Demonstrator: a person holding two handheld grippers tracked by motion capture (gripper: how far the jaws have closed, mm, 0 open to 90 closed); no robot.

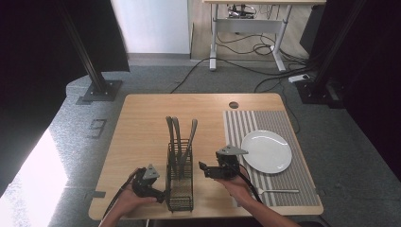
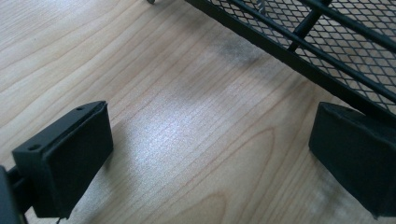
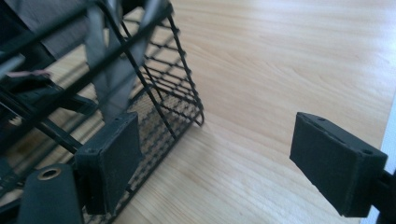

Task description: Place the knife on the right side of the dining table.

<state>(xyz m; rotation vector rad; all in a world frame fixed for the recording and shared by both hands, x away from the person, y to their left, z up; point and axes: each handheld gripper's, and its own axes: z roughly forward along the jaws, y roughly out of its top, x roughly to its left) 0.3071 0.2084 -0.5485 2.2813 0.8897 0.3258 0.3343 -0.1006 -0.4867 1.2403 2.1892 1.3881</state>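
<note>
Near edge of the counter (image 1: 142, 123): the left tongs (image 1: 161, 195) sit low at the near left, held in a hand (image 1: 124, 201), jaws spread wide with nothing between them. In the left gripper view one jaw lies just beside the base of the wire rack (image 2: 327, 42); whether it touches cannot be told. The right tongs (image 1: 204, 169), held in the other hand (image 1: 236, 184), are on the rack's right side, jaws likewise wide apart and empty; in the right gripper view one jaw stands close against the rack's mesh corner (image 3: 182, 107), the other over bare wood.

The rack (image 1: 179, 182) stands between the two tongs, running from the near edge toward mid-counter. Three utensils (image 1: 179, 135) stand upright in its far end, handles leaning.

Right side: a fork (image 1: 279, 191) lies on the near end of a striped mat (image 1: 265, 118). A white plate (image 1: 267, 151) rests on the mat beyond it, just beside the right tongs.

Far edge: a round cable hole (image 1: 233, 105).
</note>
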